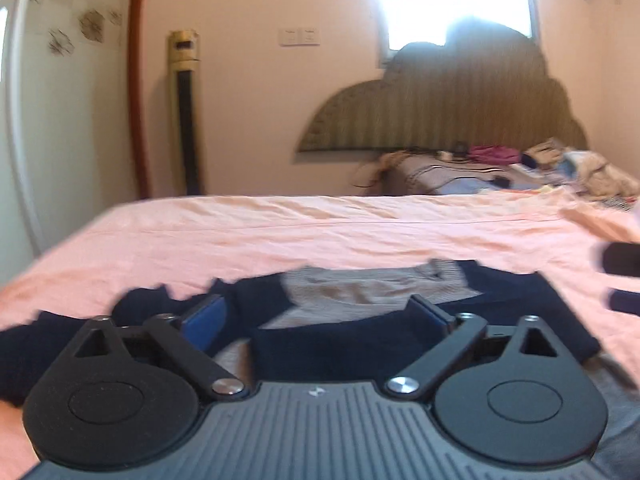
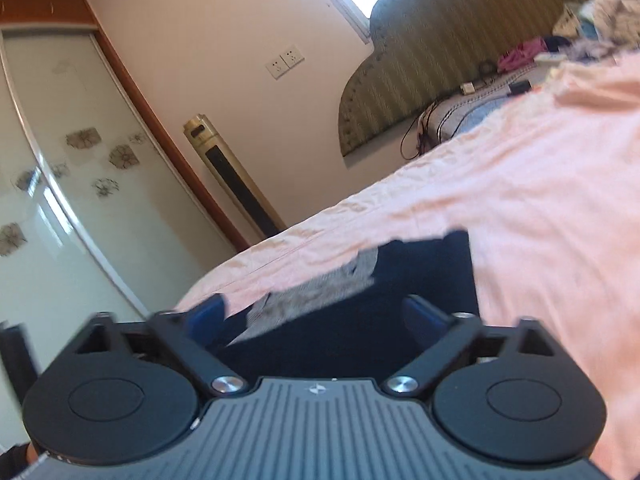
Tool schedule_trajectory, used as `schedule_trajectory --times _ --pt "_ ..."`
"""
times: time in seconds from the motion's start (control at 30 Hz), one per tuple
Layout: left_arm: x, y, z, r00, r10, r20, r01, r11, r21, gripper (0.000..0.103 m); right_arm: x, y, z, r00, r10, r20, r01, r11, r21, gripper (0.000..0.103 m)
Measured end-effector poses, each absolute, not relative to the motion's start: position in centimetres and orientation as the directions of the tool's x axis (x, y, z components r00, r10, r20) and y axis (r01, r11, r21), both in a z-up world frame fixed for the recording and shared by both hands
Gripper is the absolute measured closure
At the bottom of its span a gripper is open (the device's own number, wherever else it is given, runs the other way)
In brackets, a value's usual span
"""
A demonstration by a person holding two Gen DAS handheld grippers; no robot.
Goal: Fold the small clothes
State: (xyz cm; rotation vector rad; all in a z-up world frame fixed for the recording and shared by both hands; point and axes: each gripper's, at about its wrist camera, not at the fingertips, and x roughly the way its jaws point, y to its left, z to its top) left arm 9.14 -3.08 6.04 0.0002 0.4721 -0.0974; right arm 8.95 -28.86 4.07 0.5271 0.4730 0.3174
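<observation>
A small garment (image 1: 360, 292), navy with a grey striped middle, lies on the pink bed sheet (image 1: 320, 228) just ahead of both grippers. My left gripper (image 1: 320, 312) is open, its blue-padded fingers spread over the near navy edge, nothing held. My right gripper (image 2: 320, 316) is open too, tilted, low over the garment's navy part (image 2: 420, 280); the grey part (image 2: 320, 288) lies between the fingers. The right gripper's fingertips (image 1: 620, 276) show at the right edge of the left wrist view.
The bed sheet (image 2: 540, 200) stretches ahead. A pile of clothes and bedding (image 1: 520, 168) lies at the headboard (image 1: 440, 112). A tall tower fan (image 1: 186, 112) and a wardrobe door (image 2: 72, 184) stand at the left wall.
</observation>
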Motion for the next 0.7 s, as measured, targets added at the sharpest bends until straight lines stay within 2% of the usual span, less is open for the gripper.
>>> schedule_trajectory --times 0.07,0.17,0.2,0.27,0.43,0.57,0.7 --pt "11.7 -3.2 4.6 0.805 -0.163 -0.571 0.122 0.986 -0.111 0.004 12.8 -28.3 3.3 0.806 0.39 -0.446 -0.123 0.846 0.519 0.001" --pt "14.3 -1.7 1.8 0.722 -0.166 -0.672 0.033 0.978 -0.206 0.005 16.5 -27.4 1.2 0.758 0.313 -0.572 -0.048 0.902 0.43 0.004" --pt "14.1 -1.2 1.4 0.746 -0.156 -0.648 0.034 0.98 -0.198 0.005 17.0 -26.9 0.2 0.741 0.283 -0.609 -0.039 0.923 0.382 0.004" --pt "14.4 -0.8 0.5 0.741 -0.084 -0.667 0.001 0.992 -0.125 0.005 16.4 -26.1 -1.0 0.761 0.267 -0.591 -0.112 0.952 0.286 0.0" --pt "12.9 1.2 1.4 0.761 -0.084 -0.643 -0.015 0.989 -0.148 0.005 16.6 -25.7 -1.0 0.761 0.241 -0.602 -0.118 0.964 0.237 0.0" --pt "8.7 7.6 3.0 0.817 -0.072 -0.571 -0.112 0.953 -0.28 0.004 16.6 -25.2 -0.9 0.76 0.223 -0.611 -0.119 0.971 0.206 0.0" --pt "4.1 18.1 3.4 0.841 0.074 -0.536 -0.382 0.782 -0.493 0.004 16.5 -25.8 -0.9 0.765 0.247 -0.595 -0.117 0.961 0.249 0.0"
